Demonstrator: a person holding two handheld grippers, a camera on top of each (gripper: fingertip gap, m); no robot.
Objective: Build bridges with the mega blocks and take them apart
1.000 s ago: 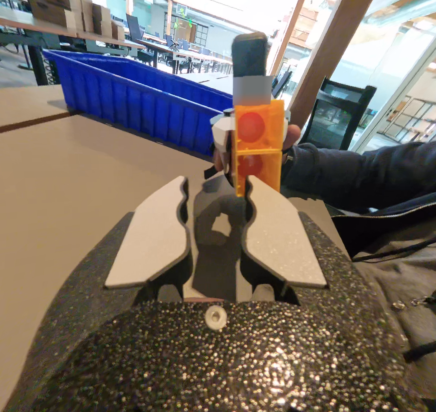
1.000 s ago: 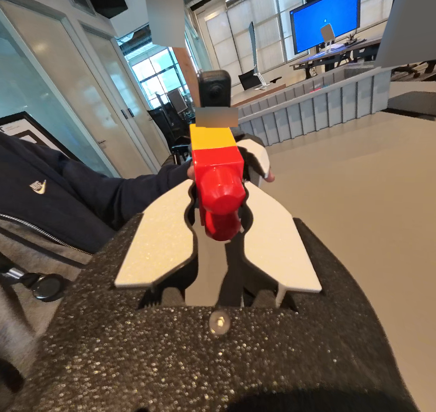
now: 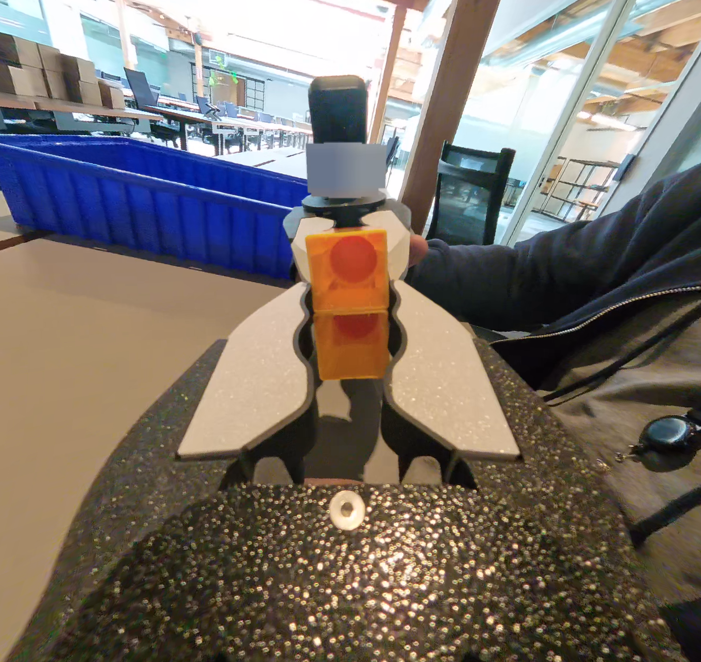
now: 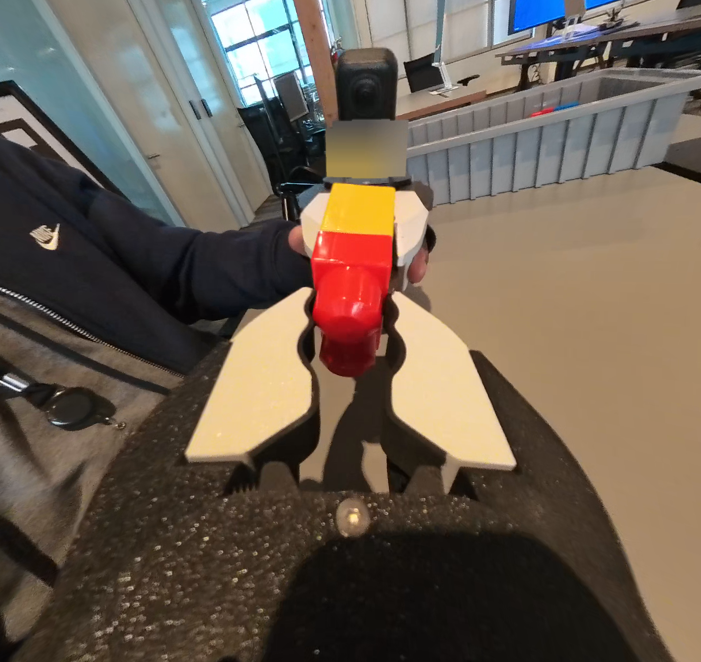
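Fingers of the left gripper (image 3: 351, 325) clamp the yellow block (image 3: 348, 304); those of the right gripper (image 4: 351, 325) clamp the red block (image 4: 351, 295). The joined pair, held above the table (image 4: 569, 302), runs lengthwise between the facing grippers.

glossy plastic red block (image 4: 351, 264), matt table (image 4: 569, 302)

Each camera sits on its own gripper, looking forward along the fingers, very close to the joined blocks (image 3: 347, 310). The two views face one another (each shows the opposite gripper's camera (image 4: 366, 88) head-on), sharing the blocks, the tan table (image 4: 569, 302) and the person's sleeves.
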